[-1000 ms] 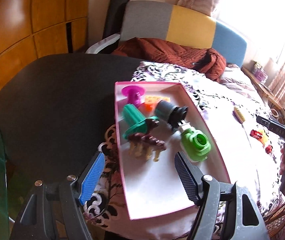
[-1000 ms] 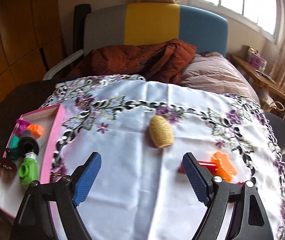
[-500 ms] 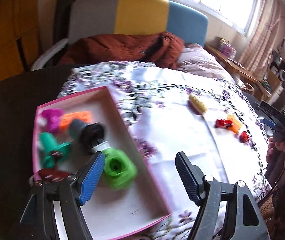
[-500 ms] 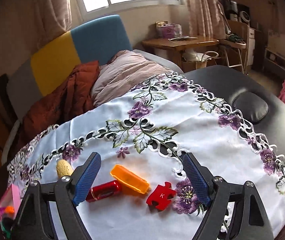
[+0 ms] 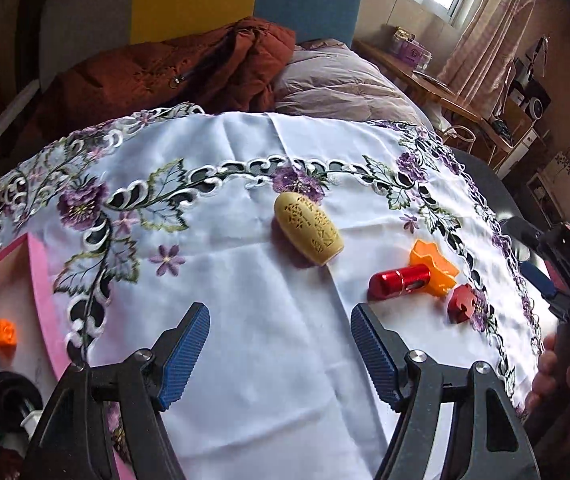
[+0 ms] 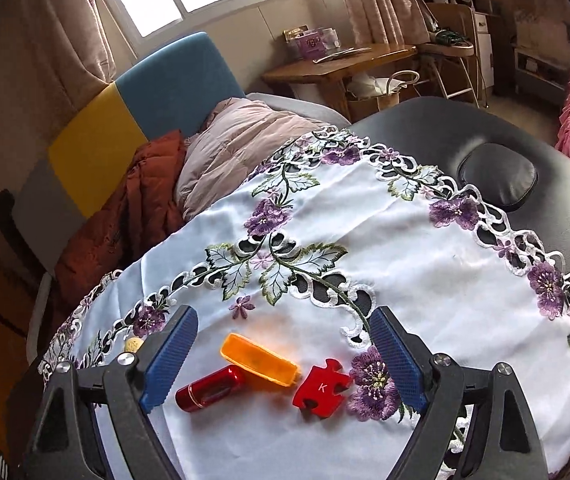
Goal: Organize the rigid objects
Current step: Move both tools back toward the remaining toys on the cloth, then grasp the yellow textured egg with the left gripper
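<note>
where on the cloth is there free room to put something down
Bare white cloth between the pink tray and the yellow carved piece, and right of the red puzzle piece. Crowded where red cylinder, orange piece and puzzle piece cluster.

— left gripper (image 5: 279,346)?
— jaws spread wide, nothing between the blue pads (image 5: 183,354), tilted down.
— right gripper (image 6: 285,360)?
— also wide apart, holding nothing, hovering low; a hand (image 5: 557,380) grips its handle.
</note>
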`<state>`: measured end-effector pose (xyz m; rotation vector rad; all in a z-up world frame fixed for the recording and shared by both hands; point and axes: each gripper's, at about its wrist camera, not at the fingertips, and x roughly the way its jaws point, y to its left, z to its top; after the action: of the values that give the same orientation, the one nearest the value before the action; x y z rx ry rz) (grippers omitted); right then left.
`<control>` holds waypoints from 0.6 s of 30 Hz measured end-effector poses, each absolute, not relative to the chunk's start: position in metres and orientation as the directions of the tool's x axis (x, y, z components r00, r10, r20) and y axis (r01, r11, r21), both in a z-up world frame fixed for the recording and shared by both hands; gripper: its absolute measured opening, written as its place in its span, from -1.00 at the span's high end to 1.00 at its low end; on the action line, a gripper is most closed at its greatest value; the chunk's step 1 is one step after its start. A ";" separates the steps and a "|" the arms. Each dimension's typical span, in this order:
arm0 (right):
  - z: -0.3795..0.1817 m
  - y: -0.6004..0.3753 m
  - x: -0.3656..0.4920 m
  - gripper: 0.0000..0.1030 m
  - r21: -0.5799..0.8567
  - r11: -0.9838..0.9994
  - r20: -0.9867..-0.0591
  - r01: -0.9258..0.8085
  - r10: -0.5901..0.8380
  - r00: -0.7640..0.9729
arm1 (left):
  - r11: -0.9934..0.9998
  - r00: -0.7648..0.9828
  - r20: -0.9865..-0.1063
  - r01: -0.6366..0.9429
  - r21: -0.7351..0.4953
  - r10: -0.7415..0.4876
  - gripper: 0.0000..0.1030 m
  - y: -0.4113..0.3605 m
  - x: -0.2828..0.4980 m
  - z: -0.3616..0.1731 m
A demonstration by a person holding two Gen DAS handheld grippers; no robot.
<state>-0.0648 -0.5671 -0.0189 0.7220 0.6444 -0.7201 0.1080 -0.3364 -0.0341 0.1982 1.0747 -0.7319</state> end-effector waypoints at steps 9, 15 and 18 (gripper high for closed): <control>-0.023 -0.562 -0.053 -0.73 0.361 0.579 -0.738 0.731 -0.302 0.603 | 0.763 0.240 -0.865 0.608 -0.219 -0.440 -0.54 -0.401 0.151 -0.060; -0.025 -0.560 -0.049 -0.73 0.357 0.594 -0.744 0.721 -0.286 0.604 | 0.784 0.214 -0.896 0.588 -0.200 -0.389 -0.57 -0.429 0.172 -0.087; -0.026 -0.561 -0.048 -0.73 0.354 0.593 -0.746 0.723 -0.287 0.601 | 0.787 0.263 -0.895 0.600 -0.140 -0.360 0.07 -0.430 0.169 -0.090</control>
<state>-0.0485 -0.5606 -0.0261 0.7059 0.6944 -0.6453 0.1690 -0.4296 -0.0899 0.2468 1.1314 -0.6580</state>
